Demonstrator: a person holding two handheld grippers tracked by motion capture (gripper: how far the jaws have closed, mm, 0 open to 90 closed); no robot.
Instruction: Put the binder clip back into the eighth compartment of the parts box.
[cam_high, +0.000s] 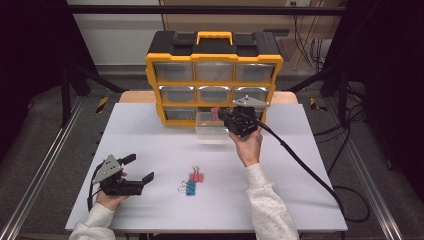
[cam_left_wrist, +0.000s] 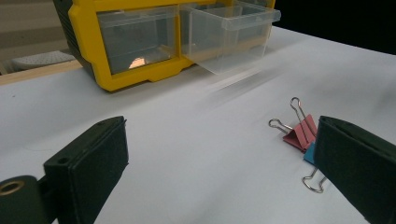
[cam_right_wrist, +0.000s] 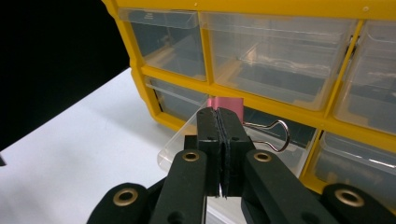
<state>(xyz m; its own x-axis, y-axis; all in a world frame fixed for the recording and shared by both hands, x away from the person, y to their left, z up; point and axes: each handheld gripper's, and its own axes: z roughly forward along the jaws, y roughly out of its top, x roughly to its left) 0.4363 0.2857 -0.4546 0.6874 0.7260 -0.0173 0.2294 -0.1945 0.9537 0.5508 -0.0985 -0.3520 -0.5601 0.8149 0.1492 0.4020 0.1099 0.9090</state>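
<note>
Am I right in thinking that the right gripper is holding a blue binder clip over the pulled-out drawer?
Not quite: the binder clip in the right gripper is pink, as the right gripper view shows. It is indeed over the pulled-out drawer.

In the left gripper view the small blue metal binder clip (cam_left_wrist: 310, 154) is mostly hidden behind the tongs' black pad at four o'clock. In the right gripper view the closed tongs (cam_right_wrist: 223, 140) cover much of the pink binder clip (cam_right_wrist: 227, 103). The pulled-out clear plastic drawer (cam_left_wrist: 229, 35) has a blurred lower edge.
</note>
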